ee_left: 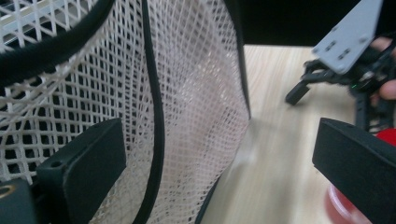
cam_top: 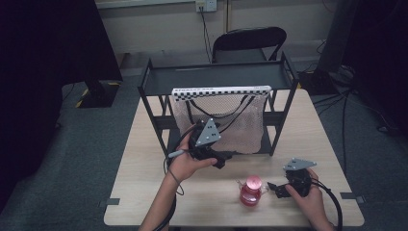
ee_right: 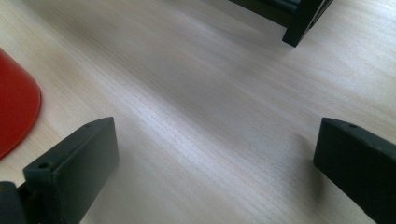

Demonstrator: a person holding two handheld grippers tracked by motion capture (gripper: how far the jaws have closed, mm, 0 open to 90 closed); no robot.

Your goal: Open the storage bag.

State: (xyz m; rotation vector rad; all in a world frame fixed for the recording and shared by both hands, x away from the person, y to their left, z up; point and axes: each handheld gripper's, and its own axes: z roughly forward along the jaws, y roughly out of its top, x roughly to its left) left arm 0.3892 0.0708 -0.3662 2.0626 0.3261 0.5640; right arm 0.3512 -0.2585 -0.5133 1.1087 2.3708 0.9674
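Red bottle stands on the table just beside the right gripper, jaws wide. Left gripper, also wide, noses the mesh bag; netting could snag a jaw.

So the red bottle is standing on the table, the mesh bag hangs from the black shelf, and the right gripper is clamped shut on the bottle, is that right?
Not quite. The right gripper is open, not clamped on the red bottle; the right gripper view shows its jaws wide apart over bare table with the bottle off to one side. The rest holds: the bottle stands on the table and the mesh bag hangs from the black shelf.
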